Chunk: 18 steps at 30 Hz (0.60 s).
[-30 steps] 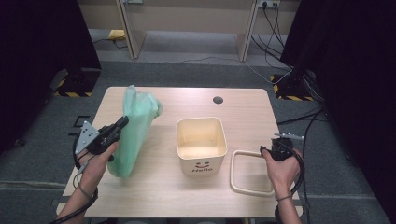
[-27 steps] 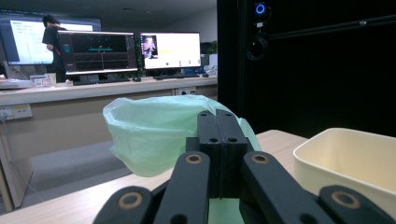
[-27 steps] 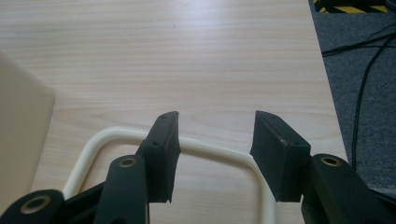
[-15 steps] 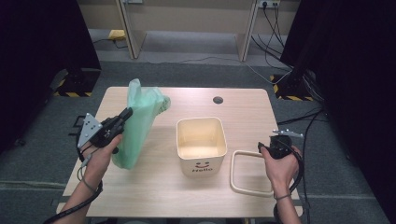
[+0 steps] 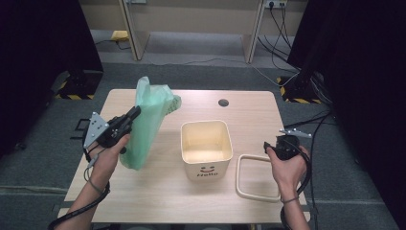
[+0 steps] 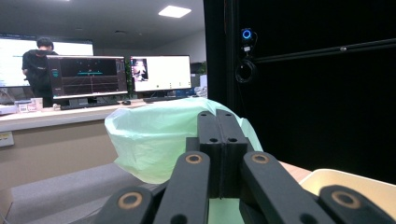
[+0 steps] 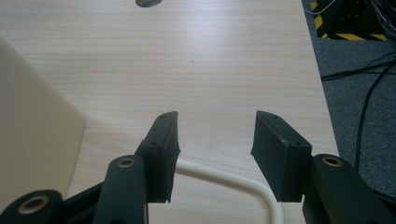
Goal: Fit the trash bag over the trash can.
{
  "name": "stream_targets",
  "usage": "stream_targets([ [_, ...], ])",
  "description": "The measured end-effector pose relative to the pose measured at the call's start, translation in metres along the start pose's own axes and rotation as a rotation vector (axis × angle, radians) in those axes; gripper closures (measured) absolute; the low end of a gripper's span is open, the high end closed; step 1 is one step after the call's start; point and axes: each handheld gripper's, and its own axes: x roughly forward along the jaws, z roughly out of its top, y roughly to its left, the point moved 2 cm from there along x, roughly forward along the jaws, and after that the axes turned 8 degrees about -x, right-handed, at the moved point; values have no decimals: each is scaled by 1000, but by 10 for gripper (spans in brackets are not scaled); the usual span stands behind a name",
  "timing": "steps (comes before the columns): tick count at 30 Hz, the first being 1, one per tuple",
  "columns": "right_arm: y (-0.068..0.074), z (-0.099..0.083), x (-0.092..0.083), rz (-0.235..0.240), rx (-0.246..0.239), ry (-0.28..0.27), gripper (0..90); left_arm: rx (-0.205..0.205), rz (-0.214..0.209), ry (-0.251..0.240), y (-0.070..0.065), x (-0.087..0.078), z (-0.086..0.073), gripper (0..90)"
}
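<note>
Green plastic is what we've got on the left: a thin mint-coloured bag [image 5: 148, 122] hanging from our left gripper [image 5: 135, 113], held up off the table [image 5: 143, 196] with its bottom end dangling near the wood. In the left gripper view the two black jaws are pressed tight together with the bag film [image 6: 154, 140] pinched between them and bunched up in front, and there are monitors and a person at a desk in the background. Moving to the middle, we see a cream square bin [image 5: 207, 148] sitting upright on the table with a smiley and "Hello" printed on its front wall, just beside the bag but not touching it as far as we can tell. Behind it there's a small dark round hole [image 5: 223, 102] in the tabletop. Right of the bin lies a cream rectangular frame ring [image 5: 257, 176], flat on the wood. Our right gripper [image 5: 269, 146] sits over the far end of that ring, and in the right gripper view its jaws are spread wide apart with nothing between them, the ring's curved corner [image 7: 261, 191] lying on the table just below.
</note>
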Motion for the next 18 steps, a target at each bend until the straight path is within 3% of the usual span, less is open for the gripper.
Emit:
stream_targets([
  [18,6,8,-6,9,-14,-25,504,-5,-27,-39,-13,14,12,900],
])
